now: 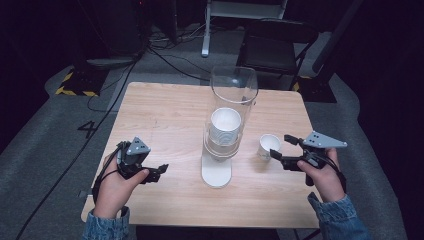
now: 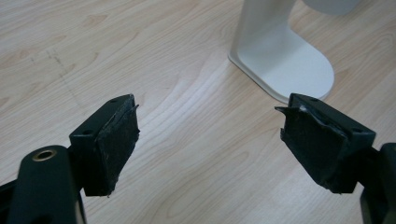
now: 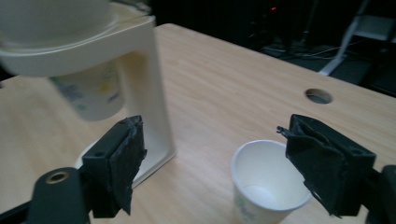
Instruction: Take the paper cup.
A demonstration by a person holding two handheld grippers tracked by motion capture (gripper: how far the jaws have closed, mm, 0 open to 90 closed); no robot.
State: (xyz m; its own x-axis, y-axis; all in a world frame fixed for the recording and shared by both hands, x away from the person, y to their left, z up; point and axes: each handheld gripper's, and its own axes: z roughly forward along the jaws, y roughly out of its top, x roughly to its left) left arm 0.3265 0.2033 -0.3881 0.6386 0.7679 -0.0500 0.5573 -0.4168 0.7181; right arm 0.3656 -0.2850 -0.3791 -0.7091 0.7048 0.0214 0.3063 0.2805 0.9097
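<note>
On the light wooden table (image 1: 170,115), the left gripper (image 1: 161,171) was held with jaws spread wide and empty, near the flat white base (image 2: 285,65) of the tall clear cup dispenser (image 1: 227,122). Right of it, a small white paper cup (image 1: 268,146) stood upright just ahead of the right gripper (image 1: 280,147), whose jaws were likewise parted
</note>
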